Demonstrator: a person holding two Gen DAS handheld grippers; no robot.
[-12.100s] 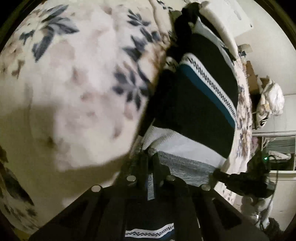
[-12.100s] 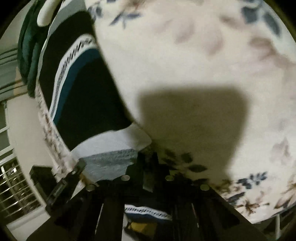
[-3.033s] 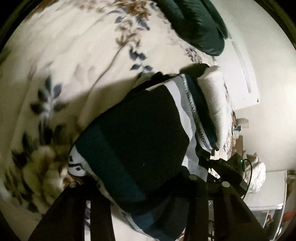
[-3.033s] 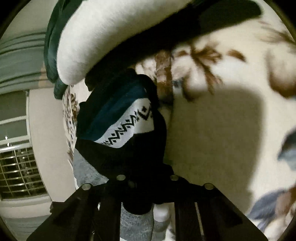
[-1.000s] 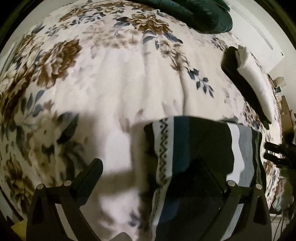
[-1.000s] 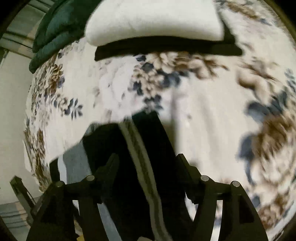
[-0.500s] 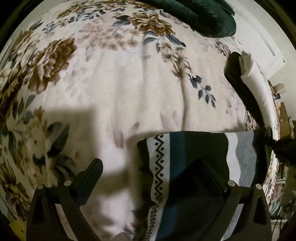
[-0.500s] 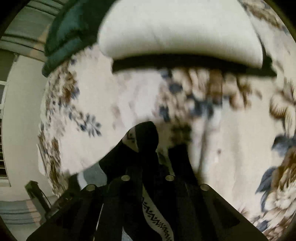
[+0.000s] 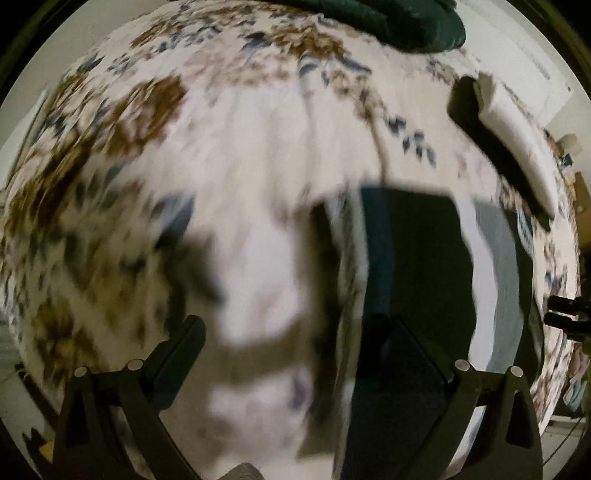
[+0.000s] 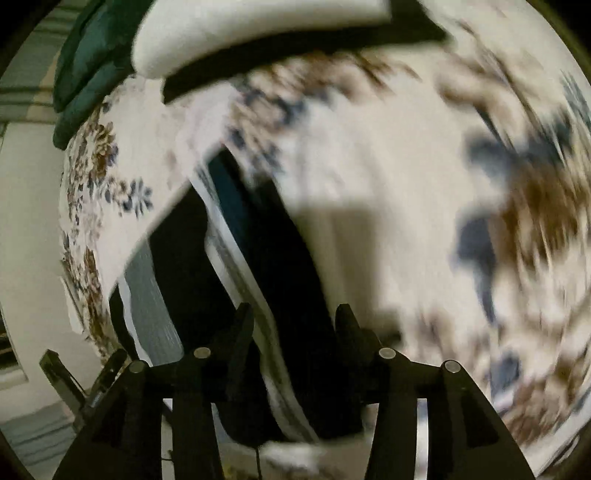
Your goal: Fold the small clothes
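A folded striped garment [image 9: 417,258], black with teal, white and grey bands, lies flat on the floral bedspread [image 9: 240,155]. In the blurred left wrist view my left gripper [image 9: 291,332] stands wide open just above the spread. Its right finger hangs over the garment's left part and nothing is between the pads. In the right wrist view the garment [image 10: 258,240] runs under my right gripper [image 10: 294,321]. Its jaws are opening, and the white-striped fold lies between the fingers [image 10: 243,325] without being pinched.
A folded white piece on a black one [image 10: 258,26] lies further up the bed, also in the left view [image 9: 517,136]. Dark green bedding [image 9: 388,18] is bunched at the head. The bed's edge and a pale wall [image 10: 29,221] are at the left.
Half a second ago the right gripper was shut on the garment's fold; now its fingers are apart and it has drawn back from the white stack. The left gripper has shifted sideways, still open.
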